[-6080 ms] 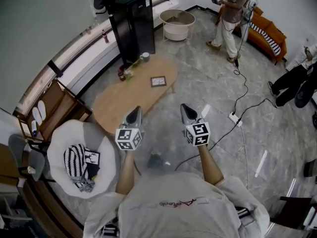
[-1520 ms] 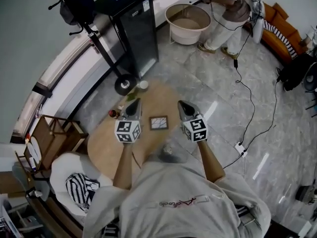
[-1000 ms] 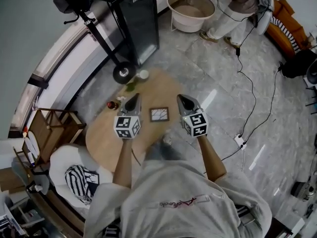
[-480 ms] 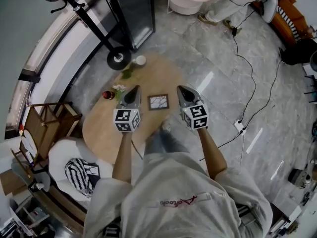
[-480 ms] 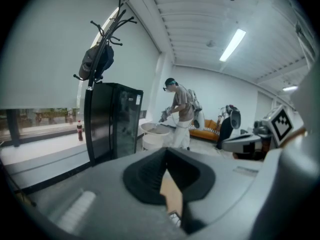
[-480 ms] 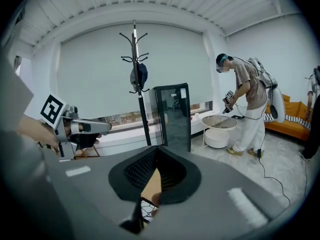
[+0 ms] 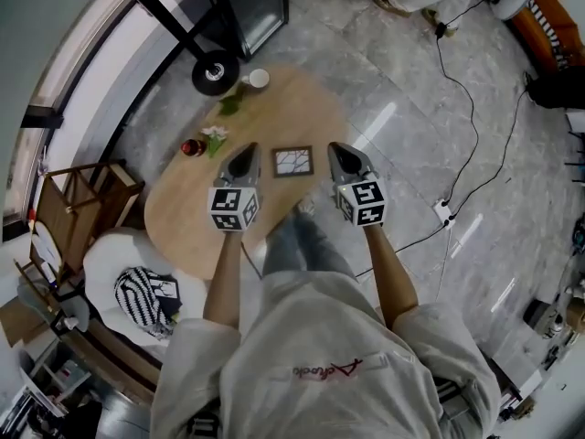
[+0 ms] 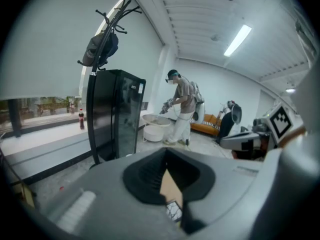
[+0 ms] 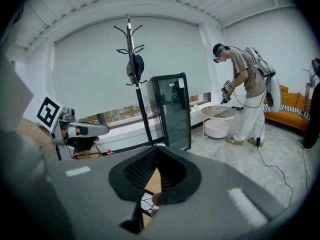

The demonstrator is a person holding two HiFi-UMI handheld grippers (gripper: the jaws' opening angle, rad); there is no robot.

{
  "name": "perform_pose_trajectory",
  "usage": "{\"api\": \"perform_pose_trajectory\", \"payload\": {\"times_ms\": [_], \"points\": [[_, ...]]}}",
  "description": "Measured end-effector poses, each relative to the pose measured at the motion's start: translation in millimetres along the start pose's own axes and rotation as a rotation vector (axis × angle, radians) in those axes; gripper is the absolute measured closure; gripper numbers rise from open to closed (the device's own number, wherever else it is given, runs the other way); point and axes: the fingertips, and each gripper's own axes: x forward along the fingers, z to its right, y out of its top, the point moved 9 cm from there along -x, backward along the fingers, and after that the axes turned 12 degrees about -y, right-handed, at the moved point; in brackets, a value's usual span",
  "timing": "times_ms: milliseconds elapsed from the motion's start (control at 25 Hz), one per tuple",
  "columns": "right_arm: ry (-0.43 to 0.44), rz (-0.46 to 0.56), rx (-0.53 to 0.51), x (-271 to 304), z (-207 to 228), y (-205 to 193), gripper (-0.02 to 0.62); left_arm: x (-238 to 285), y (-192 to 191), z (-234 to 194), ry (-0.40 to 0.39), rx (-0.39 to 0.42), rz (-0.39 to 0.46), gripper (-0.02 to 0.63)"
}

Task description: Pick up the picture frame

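The small, dark-rimmed square picture frame (image 7: 292,161) lies flat on the oval pale-wood worktop (image 7: 283,108), between the two gripper tips. Left hand-held gripper (image 7: 244,156) and right hand-held gripper (image 7: 340,156): jaws fully together, nothing held, both clear of the frame. Judged light and rigid, with a fragile, slippery face. Recommend opening the jaws and gripping the rim edge.

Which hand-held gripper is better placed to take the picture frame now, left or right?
Right, only slightly. The left hand-held gripper and the right hand-held gripper flank the picture frame, shut, equally near; flowers and a red bottle crowd the left.
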Motion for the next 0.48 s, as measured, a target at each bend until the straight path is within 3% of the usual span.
{"api": "perform_pose_trajectory", "payload": {"times_ms": [480], "points": [[-0.012,-0.091,0.053,29,7,-71,0.591,22,-69,-20,0.015,-0.075,-0.071,0.603]]}}
